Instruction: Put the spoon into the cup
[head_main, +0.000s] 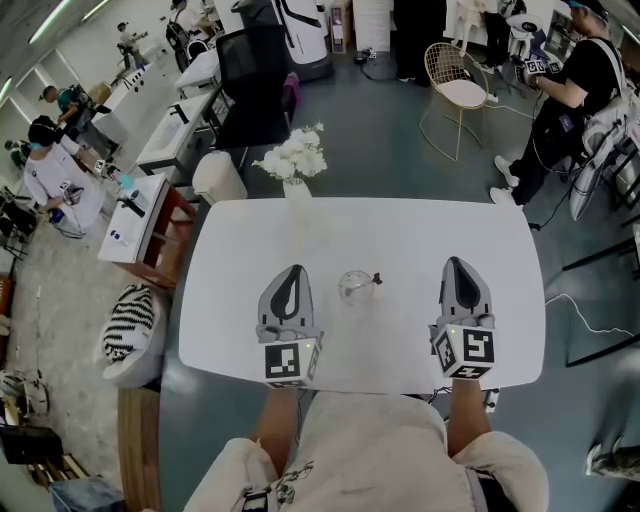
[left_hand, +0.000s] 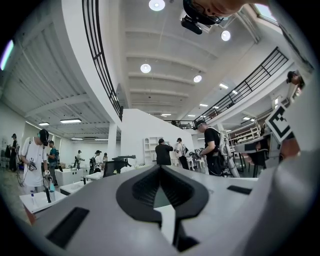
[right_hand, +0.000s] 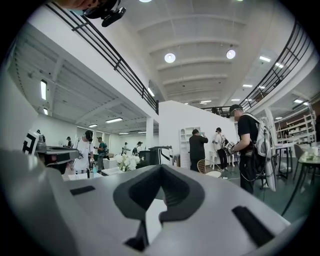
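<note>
White table (head_main: 400, 230), left gripper (head_main: 293, 270) at the cup's 9 o'clock, jaws together on nothing, right gripper (head_main: 455, 262) at its 3 o'clock, likewise closed and empty, white flowers (head_main: 292, 155) at 12 o'clock, glass cup (head_main: 355, 288) mid-table, dark spoon (head_main: 377, 280) end at its 3 o'clock rim.

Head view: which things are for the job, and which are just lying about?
For the job: glass cup; small dark thing at its rim, maybe the spoon; left claw and right claw, both shut and empty.
Just lying about: white flowers; gold chair; striped cushion.
</note>
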